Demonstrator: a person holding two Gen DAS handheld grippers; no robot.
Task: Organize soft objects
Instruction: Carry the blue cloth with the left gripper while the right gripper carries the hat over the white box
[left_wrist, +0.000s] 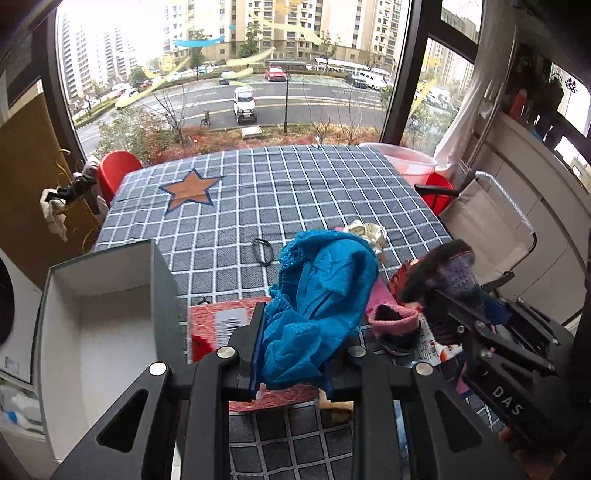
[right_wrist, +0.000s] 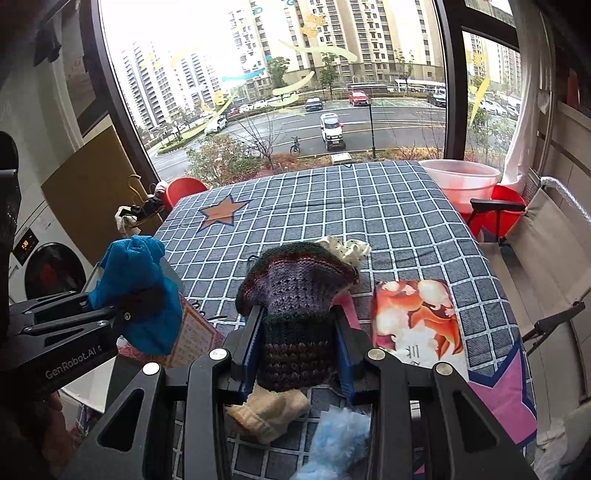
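A crumpled bright blue mesh cloth (left_wrist: 317, 306), loosely woven and bunched into folds, is pinched between the fingers of the left gripper (left_wrist: 291, 354), whose blue-lined pads are drawn in close on the fabric; it hangs above the counter (left_wrist: 295, 192), beside an open grey box (left_wrist: 110, 314) with pale inner walls. The right gripper (right_wrist: 301, 350) clamps a knitted piece (right_wrist: 295, 295) in purple, dark green and maroon bands, ribbed and chunky, its upper part flaring out above the narrowly set fingers. The counter wears a grey-blue checked cover with an orange star patch (left_wrist: 190, 188). On it lie a thin black hair loop (left_wrist: 262, 251), a cream dotted fabric bundle (right_wrist: 345, 249), a glossy printed packet (right_wrist: 417, 321) and a pink-cuffed sock (left_wrist: 393, 321). Below the right gripper's fingers a cream knit item (right_wrist: 266, 413) and a fluffy pale blue tuft (right_wrist: 336, 439) are partly hidden by the frame. A red patterned sheet (left_wrist: 221, 321) under the left gripper is mostly covered.
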